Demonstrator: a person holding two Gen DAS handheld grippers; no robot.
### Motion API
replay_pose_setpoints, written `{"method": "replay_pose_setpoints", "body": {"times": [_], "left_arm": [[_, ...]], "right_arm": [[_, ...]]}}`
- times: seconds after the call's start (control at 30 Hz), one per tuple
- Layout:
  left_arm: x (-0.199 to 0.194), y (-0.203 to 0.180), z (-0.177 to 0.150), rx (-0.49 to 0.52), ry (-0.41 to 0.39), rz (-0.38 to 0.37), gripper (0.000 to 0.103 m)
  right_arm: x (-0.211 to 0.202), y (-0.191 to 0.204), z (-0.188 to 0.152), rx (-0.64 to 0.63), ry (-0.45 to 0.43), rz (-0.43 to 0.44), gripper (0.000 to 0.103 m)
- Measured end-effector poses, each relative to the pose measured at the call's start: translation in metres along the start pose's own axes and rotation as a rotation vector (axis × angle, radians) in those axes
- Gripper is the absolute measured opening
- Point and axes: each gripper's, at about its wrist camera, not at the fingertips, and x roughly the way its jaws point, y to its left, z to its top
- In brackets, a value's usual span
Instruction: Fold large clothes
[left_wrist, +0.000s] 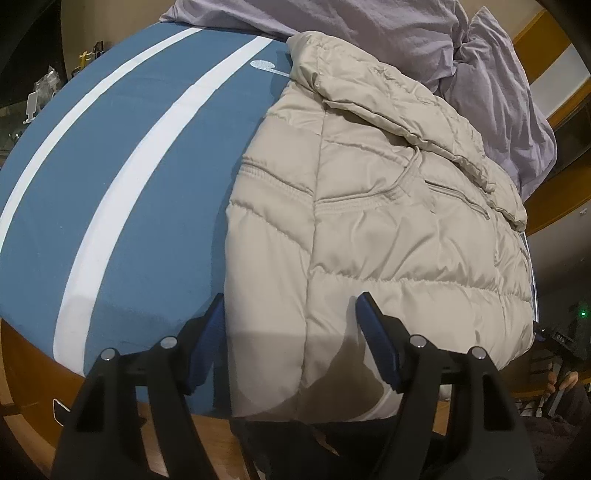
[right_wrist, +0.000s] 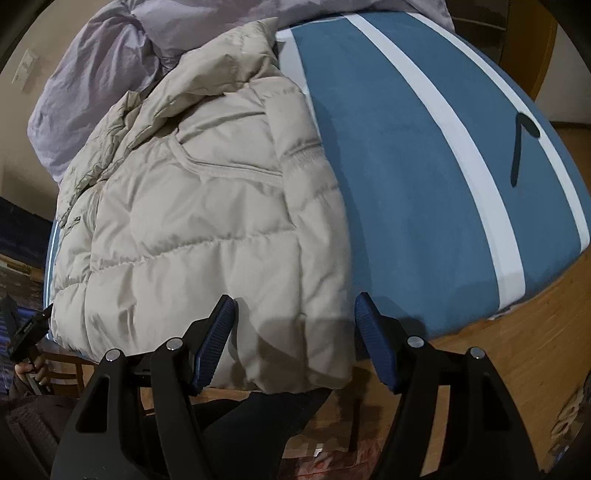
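Note:
A beige quilted puffer jacket (left_wrist: 369, 221) lies folded on a blue bed cover with white stripes (left_wrist: 140, 177); its sleeves are folded in over the body. It also shows in the right wrist view (right_wrist: 192, 229). My left gripper (left_wrist: 290, 306) is open, its blue-padded fingers (left_wrist: 376, 332) straddling the jacket's near left corner at the bed edge without closing on it. My right gripper (right_wrist: 295, 306) is open, its fingers (right_wrist: 218, 332) straddling the jacket's near right corner. The hem hangs slightly over the bed edge.
A crumpled lilac duvet (left_wrist: 461, 44) lies at the head of the bed behind the jacket. The blue cover (right_wrist: 424, 166) carries a dark strap-like item (right_wrist: 517, 147). A wooden bed frame (right_wrist: 498, 350) runs along the near edge. Clutter stands on a shelf (left_wrist: 40, 96) far left.

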Motion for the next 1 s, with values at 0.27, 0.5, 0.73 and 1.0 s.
{"method": "replay_pose_setpoints", "body": {"times": [0.27,0.5,0.73,1.0], "left_arm": [[-0.001,-0.002,-0.004,-0.001,0.0,-0.025,0.06],[-0.002,-0.002,-0.006,-0.006,0.001,-0.044,0.051],[-0.002,-0.005,-0.009,-0.008,-0.001,-0.049,0.053],[-0.007,-0.007,-0.013,-0.024,-0.028,-0.091,0.022]], "right_arm": [[0.003,-0.009,-0.011,0.023,0.012,0.109,0.06],[0.003,-0.017,-0.016,0.069,-0.005,0.169,0.046],[0.003,-0.016,-0.019,0.087,-0.022,0.192,0.046],[0.003,-0.007,-0.018,0.067,-0.036,0.203,0.014]]}}
